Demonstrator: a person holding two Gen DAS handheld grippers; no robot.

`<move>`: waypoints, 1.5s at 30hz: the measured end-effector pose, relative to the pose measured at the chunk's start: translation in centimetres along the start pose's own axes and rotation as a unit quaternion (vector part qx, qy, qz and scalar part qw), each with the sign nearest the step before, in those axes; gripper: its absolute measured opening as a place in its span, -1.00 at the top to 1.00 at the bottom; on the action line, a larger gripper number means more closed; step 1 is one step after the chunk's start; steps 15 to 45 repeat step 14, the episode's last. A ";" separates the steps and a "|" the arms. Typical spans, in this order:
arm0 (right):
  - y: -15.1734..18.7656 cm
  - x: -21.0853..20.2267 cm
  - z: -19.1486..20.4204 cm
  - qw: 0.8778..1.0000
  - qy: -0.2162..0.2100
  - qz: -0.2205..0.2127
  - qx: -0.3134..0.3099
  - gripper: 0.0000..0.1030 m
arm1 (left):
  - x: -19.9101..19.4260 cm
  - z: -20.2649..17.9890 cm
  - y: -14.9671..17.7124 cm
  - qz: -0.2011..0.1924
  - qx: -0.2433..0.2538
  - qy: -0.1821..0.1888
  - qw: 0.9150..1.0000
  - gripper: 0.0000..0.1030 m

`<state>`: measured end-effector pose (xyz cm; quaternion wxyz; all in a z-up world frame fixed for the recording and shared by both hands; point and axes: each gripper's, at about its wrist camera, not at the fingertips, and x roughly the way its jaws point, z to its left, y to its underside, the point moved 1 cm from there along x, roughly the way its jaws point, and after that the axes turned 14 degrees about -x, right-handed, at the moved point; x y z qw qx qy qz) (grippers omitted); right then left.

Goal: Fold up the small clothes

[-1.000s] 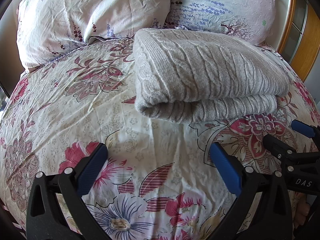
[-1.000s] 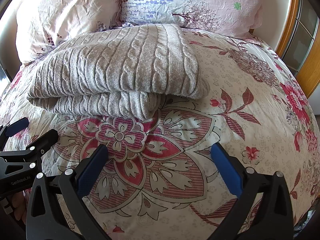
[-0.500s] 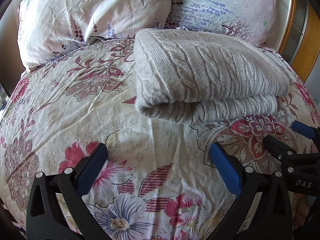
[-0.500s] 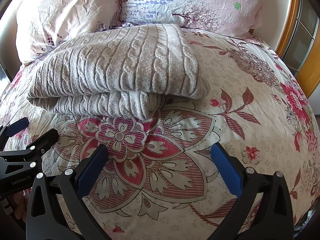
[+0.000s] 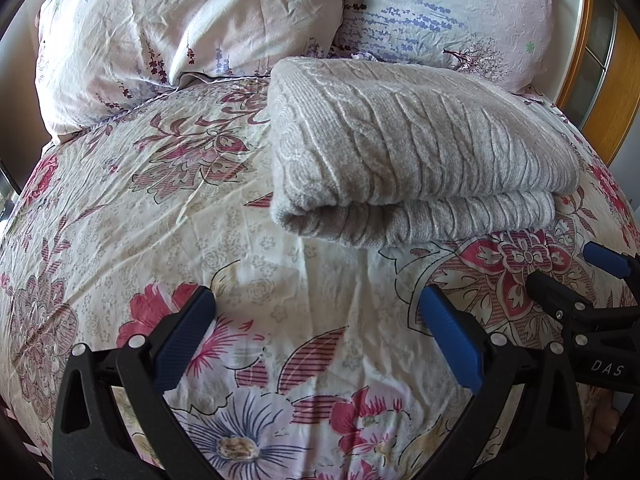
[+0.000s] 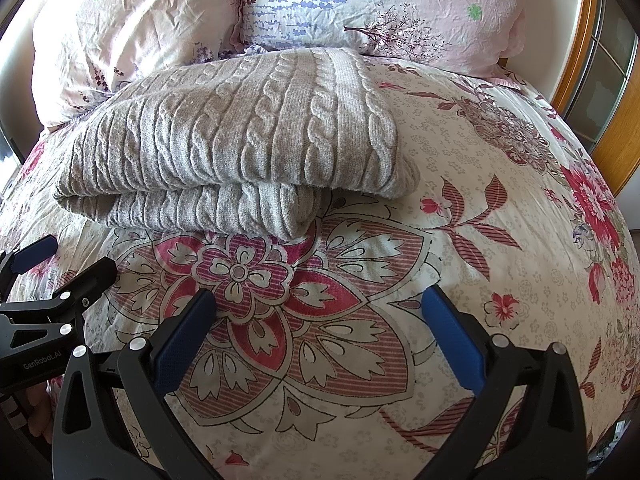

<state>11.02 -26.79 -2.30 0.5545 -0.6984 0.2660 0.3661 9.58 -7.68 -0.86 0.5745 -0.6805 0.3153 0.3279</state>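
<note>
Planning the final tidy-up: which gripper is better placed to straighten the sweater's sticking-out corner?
Right. The protruding corner of the grey cable-knit sweater lies just ahead of the open right gripper; the open left gripper faces the opposite end.

Sweater point(image 5: 420, 152) – grey cable-knit, thick, soft, matt, ribbed texture; folded near head edge of bed. Bed cover point(image 5: 200, 220) – thin floral-print cotton-like cloth, creased, matt. Pillows point(image 6: 140, 32) along head edge – pale printed cloth, finely crinkled. Left tongs point(image 5: 318, 332) and right tongs point(image 6: 320, 330) – matt black plastic arms, blue textured pads point(image 6: 454, 340), bright metal rivets. Frame point(image 6: 616, 136) at right edge – orange wood, smooth, slight sheen.
</note>
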 end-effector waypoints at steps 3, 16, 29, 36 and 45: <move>0.0 0.0 0.0 1.000 0.000 0.000 0.000 -0.97 | 0.0 0.0 0.0 0.000 0.000 0.000 1.000 -0.97; -0.1 0.0 0.0 1.000 0.000 0.000 0.000 -0.97 | 0.0 0.0 0.0 0.000 -0.001 -0.001 1.000 -0.97; -0.1 0.0 0.0 1.000 0.000 0.000 0.000 -0.97 | 0.0 0.0 0.0 0.000 -0.001 -0.001 1.000 -0.97; -0.1 0.0 0.0 1.000 0.000 0.000 0.000 -0.97 | 0.0 0.0 0.0 0.000 -0.001 -0.001 1.000 -0.97; -0.1 0.0 0.0 1.000 0.000 0.000 0.000 -0.97 | 0.0 0.0 0.0 0.000 -0.001 -0.001 1.000 -0.97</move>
